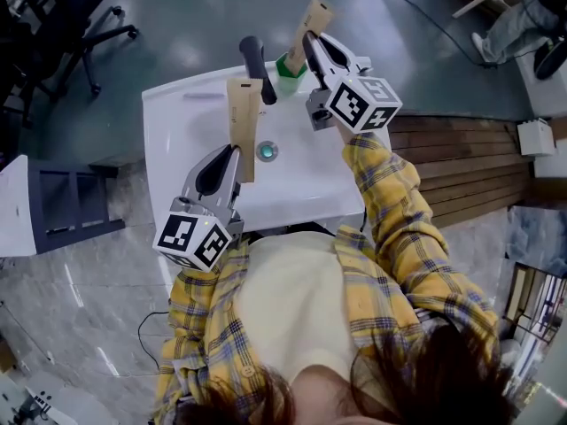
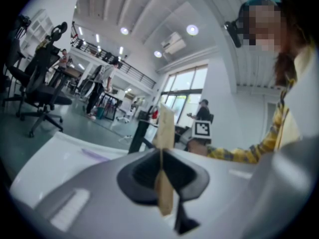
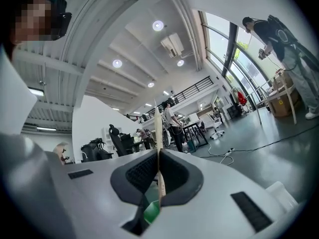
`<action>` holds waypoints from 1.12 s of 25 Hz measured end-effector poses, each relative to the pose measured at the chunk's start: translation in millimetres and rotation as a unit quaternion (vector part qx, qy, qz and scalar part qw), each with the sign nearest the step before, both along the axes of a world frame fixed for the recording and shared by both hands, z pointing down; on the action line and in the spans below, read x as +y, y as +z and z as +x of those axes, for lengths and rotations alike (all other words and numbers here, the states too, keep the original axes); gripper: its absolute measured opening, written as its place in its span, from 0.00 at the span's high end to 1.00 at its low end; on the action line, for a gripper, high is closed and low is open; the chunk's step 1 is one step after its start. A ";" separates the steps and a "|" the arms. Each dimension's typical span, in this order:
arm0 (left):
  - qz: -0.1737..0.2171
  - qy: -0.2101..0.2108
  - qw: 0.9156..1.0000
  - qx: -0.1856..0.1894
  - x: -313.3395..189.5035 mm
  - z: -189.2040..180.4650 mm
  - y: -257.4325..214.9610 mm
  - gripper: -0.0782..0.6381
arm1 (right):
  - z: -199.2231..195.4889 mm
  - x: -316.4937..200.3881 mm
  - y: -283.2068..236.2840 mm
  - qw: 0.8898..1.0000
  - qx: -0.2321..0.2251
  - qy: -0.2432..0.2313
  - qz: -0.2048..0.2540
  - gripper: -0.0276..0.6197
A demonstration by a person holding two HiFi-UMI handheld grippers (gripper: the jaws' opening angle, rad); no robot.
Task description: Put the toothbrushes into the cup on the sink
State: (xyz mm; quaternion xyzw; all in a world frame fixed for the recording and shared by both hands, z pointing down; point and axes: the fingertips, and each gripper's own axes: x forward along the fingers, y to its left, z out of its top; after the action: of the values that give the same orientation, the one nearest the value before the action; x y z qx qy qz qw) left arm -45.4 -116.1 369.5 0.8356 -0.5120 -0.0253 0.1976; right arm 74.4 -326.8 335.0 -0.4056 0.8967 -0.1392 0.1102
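Now the right gripper point(image 1: 309, 44) is the nearer one to the green cup point(image 1: 289, 66). We hold it just beside the cup, at the back rim of the sink point(image 1: 177, 104), and its jaws are clamped on a flat tan toothbrush pack point(image 1: 315, 14). The long axis of this pack runs slanted: its lower end appears close above the cup mouth, and its upper end leans away to the far right. In the right gripper view, the green of the cup shows directly under the closed jaws. So we judge that the coming move needs the pack tipped more upright, lowered, and then let go. The black faucet point(image 1: 256, 65) stands just left of the cup and could be struck. Our left gripper point(image 1: 236, 153) hangs over the basin, near the drain point(image 1: 267, 151). It is clamped on a second pack point(image 1: 244, 113), which stands nearly upright and is farther from the cup.
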 end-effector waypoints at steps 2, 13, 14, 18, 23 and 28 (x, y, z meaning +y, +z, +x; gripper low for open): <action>-0.001 0.000 1.000 0.000 0.6 -1.0 0.6 0.86 | -2.5 0.2 6.0 1.000 0.012 -0.002 -0.001 0.93; -0.003 0.012 1.000 0.000 -3.3 1.9 0.8 0.86 | -13.9 3.0 32.8 0.995 0.090 -0.027 -0.024 0.93; -0.003 0.013 1.000 0.000 -3.3 1.5 1.0 0.86 | -14.0 3.8 33.4 0.995 0.092 -0.026 -0.025 0.93; -0.003 0.017 1.000 0.000 -4.2 2.2 0.4 0.86 | -11.4 6.7 32.6 0.995 0.094 -0.023 -0.028 0.93; -0.003 0.024 1.000 0.001 -6.0 4.8 1.2 0.86 | -3.8 9.3 32.4 0.995 0.090 -0.012 -0.032 0.93; -0.004 0.031 1.000 0.005 -8.1 7.7 1.6 0.86 | 8.0 23.5 17.2 0.997 0.071 -0.003 -0.023 0.93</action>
State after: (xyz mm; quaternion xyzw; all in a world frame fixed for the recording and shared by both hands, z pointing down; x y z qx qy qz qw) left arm -37.7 -124.1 371.1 0.8499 -0.4853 -0.0211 0.2043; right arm 82.4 -303.3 352.2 -0.4142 0.8999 -0.1314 0.0362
